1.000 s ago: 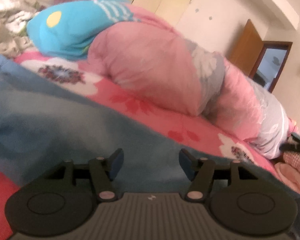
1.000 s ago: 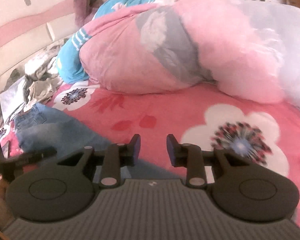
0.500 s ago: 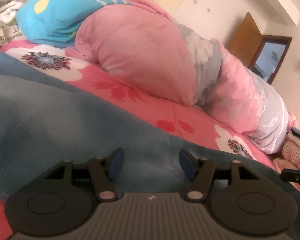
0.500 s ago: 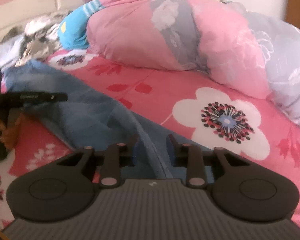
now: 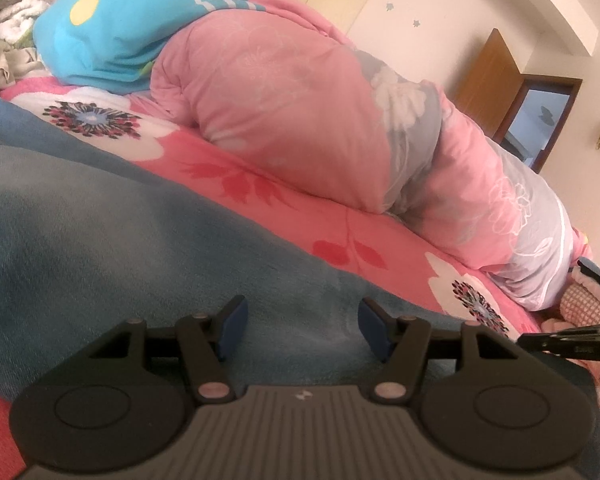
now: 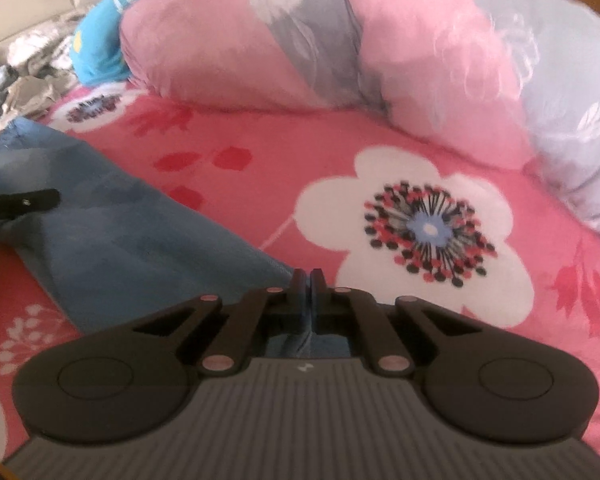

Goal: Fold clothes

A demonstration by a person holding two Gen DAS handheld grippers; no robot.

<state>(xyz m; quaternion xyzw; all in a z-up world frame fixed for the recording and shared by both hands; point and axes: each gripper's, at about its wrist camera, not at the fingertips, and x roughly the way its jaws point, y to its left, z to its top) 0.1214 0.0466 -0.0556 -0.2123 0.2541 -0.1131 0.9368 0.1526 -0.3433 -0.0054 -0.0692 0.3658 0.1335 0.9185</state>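
At the near edge of the bed, the right hand-held gripper (image 6: 309, 280) is seen with its jaws pressed together on a corner of the blue garment (image 6: 112, 248) — a pinch of the cloth is caught between the pads. The garment is spread leftward from there across the pink flowered bedsheet (image 6: 400, 168). The left hand-held gripper (image 5: 302, 320) is held with its jaws well apart just over the same blue garment (image 5: 100, 240); cloth lies beneath and between the blue pads (image 5: 232, 326), but whether it is touched cannot be told. Beyond the garment, a rolled pink and grey quilt (image 5: 300, 120) is laid along the bed, with a turquoise cloth (image 5: 112, 32) at its far end — crumpled pale clothes (image 5: 8, 20) are heaped beside that.
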